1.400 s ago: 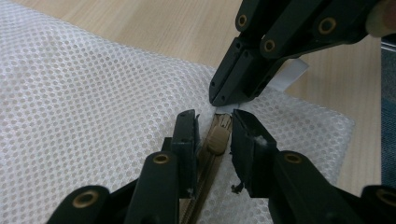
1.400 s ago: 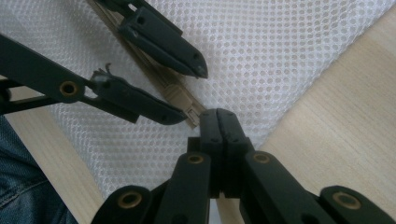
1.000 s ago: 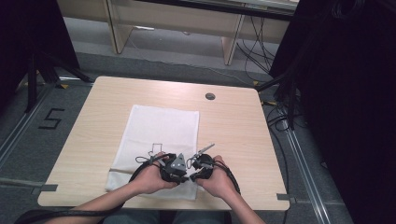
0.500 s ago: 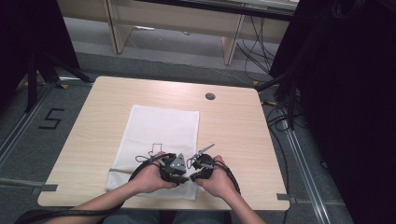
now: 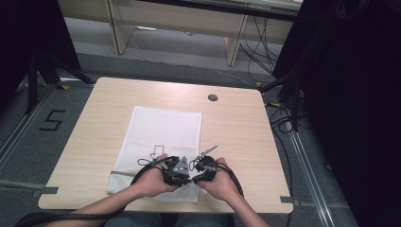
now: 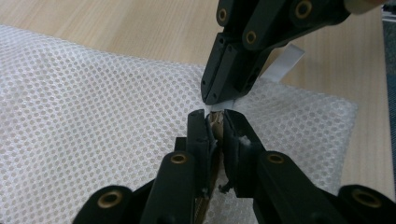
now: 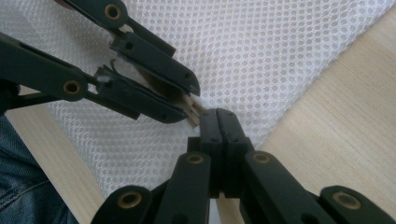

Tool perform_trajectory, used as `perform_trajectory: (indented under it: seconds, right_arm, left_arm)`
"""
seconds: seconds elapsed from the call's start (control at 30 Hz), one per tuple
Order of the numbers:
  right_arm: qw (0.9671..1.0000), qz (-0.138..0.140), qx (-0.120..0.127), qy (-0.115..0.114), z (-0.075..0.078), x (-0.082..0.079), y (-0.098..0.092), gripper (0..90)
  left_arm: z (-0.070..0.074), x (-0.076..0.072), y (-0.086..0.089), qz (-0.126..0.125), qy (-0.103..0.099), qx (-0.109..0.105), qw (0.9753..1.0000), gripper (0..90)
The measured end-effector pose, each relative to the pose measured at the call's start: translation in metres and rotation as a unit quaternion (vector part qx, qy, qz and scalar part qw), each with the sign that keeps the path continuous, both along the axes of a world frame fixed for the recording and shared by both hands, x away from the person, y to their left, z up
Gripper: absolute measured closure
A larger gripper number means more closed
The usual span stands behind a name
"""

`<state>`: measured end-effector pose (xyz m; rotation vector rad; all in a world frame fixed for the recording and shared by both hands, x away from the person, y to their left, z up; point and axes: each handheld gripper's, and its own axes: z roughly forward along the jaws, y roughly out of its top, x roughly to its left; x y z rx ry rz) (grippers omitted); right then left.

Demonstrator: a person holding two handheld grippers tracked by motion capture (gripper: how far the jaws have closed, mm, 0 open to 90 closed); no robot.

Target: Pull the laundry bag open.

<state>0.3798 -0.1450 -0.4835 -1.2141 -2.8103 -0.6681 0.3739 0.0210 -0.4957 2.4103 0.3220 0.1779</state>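
White mesh cloth [image 5: 161,142] lies flat on the light wooden desk [image 5: 236,127], running from the middle down to the near edge, and both hands are working right above its near right corner. Left gripper [image 5: 176,171] and right gripper [image 5: 204,170] meet tip to tip there, just short of the near edge. In the left gripper view, the left gripper [image 6: 215,122] has its fingers [image 6: 198,135] nearly together, pinching a small tan, wood-coloured piece [image 6: 215,122]; what it is exactly, I cannot tell. Right above it the right gripper [image 6: 212,99] comes down from the top, clamped on a thin white strip [image 6: 285,63] that sticks out behind it. Over in the right gripper view, the right gripper [image 7: 218,114] has its fingers [image 7: 210,130] pressed fully together, and the left gripper [image 7: 195,101] reaches in from the upper left, the tan piece [image 7: 192,108] caught at its tips, touching the right one's tips. Mesh cloth [image 7: 261,56] spreads beneath both, bare desk at the lower right. A round dark grommet [image 5: 213,97] sits near the far edge.
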Motion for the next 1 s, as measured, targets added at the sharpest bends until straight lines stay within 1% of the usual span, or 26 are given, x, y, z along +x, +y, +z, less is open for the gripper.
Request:
perform_trajectory:
  seconds: [0.03,0.07,0.1,0.17,0.2,0.27,0.33,0.37,0.4,0.43,0.47,0.5,0.53,0.57,0.6,0.63,0.67,0.77,0.83,0.9,0.93,0.97,1.0]
  right_arm:
    - [1.0,0.005,0.0,-0.003,-0.0001,0.0007,-0.0005,90.0]
    - [1.0,0.004,-0.001,-0.004,-0.0002,0.0008,-0.0006,90.0]
    - [1.0,0.004,-0.001,-0.004,-0.0002,0.0007,-0.0005,90.0]
    - [1.0,0.003,-0.001,-0.003,-0.0001,0.0005,-0.0003,90.0]
    - [1.0,0.001,0.001,0.0,0.0,-0.0001,0.0001,90.0]
    - [1.0,0.005,-0.001,-0.004,-0.0001,0.0005,-0.0004,90.0]
    - [1.0,0.005,-0.002,-0.004,-0.0001,0.0005,-0.0004,90.0]
    - [1.0,0.005,-0.001,-0.003,0.0,0.0006,-0.0005,90.0]
    - [1.0,0.003,-0.002,-0.004,-0.0001,0.0005,-0.0003,90.0]
    - [1.0,0.002,-0.001,-0.001,0.0,0.0004,-0.0003,90.0]
    - [1.0,0.004,-0.001,-0.004,-0.0003,0.0008,-0.0005,90.0]
    - [1.0,0.004,-0.001,-0.003,-0.0002,0.0007,-0.0005,90.0]
    - [1.0,0.004,-0.001,-0.003,-0.0002,0.0007,-0.0005,90.0]
    - [1.0,-0.001,0.001,0.002,0.0,-0.0002,0.0002,90.0]
    - [1.0,-0.002,0.0,0.003,0.0001,-0.0003,0.0003,90.0]
    - [1.0,-0.001,0.001,0.002,0.0,-0.0002,0.0002,90.0]
    - [1.0,-0.001,0.001,0.002,-0.0001,-0.0002,0.0001,90.0]
    - [1.0,0.005,-0.001,-0.003,-0.0001,0.0006,-0.0004,90.0]
    - [1.0,0.006,-0.001,-0.003,0.0,0.0006,-0.0005,90.0]
    - [1.0,0.0,-0.004,-0.002,-0.0001,0.0003,-0.0002,90.0]
    - [1.0,0.005,-0.003,-0.007,-0.0005,0.0008,-0.0004,90.0]
    - [1.0,0.005,-0.003,-0.007,-0.0004,0.0007,-0.0003,90.0]
    - [1.0,0.006,-0.003,-0.007,-0.0004,0.0005,-0.0002,90.0]
  left_arm:
    - [0.0003,0.0003,0.0003,0.004,0.005,-0.008,0.9999,82.0]
    - [0.0001,0.0,-0.0003,0.012,0.015,-0.026,0.9995,82.6]
    - [-0.0001,0.0,-0.0005,0.015,0.028,-0.035,0.9989,85.4]
    - [-0.0006,-0.0006,-0.0007,0.011,0.019,-0.02,0.9996,85.4]
    - [-0.002,-0.0009,-0.0008,0.01,0.017,-0.018,0.9996,85.0]
    - [-0.0039,-0.0003,-0.0006,0.012,0.019,-0.02,0.9995,83.9]
    - [-0.0041,0.0005,-0.0008,0.007,0.014,-0.019,0.9997,83.0]
    - [-0.0051,-0.0005,-0.0012,0.012,0.02,-0.018,0.9996,82.5]
    - [-0.0057,-0.0003,-0.0013,0.007,0.021,-0.016,0.9996,81.7]
    - [-0.0068,-0.001,-0.0015,0.011,0.025,-0.02,0.9994,81.3]
    - [-0.0072,-0.001,-0.0012,0.011,0.027,-0.019,0.9994,81.3]
    - [-0.0077,-0.0016,-0.0017,0.012,0.031,-0.025,0.9991,81.4]
    - [-0.0085,-0.0024,-0.0022,0.013,0.031,-0.024,0.9992,81.7]
    - [-0.0082,-0.0023,-0.0023,0.009,0.026,-0.022,0.9994,82.5]
    - [-0.0082,-0.003,-0.0026,0.013,0.029,-0.019,0.9993,83.1]
    - [-0.0079,-0.003,-0.0026,0.013,0.027,-0.017,0.9994,83.6]
    - [-0.0084,-0.0037,-0.003,0.018,0.029,-0.023,0.9991,84.3]
    - [-0.0087,-0.0038,-0.003,0.028,0.038,-0.03,0.9984,86.3]
    - [-0.0076,-0.0015,-0.0023,0.025,0.033,-0.022,0.9989,86.7]
    - [-0.0081,-0.0015,-0.0024,0.035,0.047,-0.028,0.9979,86.9]
    - [-0.0075,-0.0004,-0.0016,0.03,0.044,-0.023,0.9983,86.9]
    - [-0.0083,-0.001,-0.0022,0.037,0.05,-0.031,0.9976,86.9]
    - [-0.008,-0.0007,-0.0022,0.035,0.049,-0.032,0.9977,87.0]
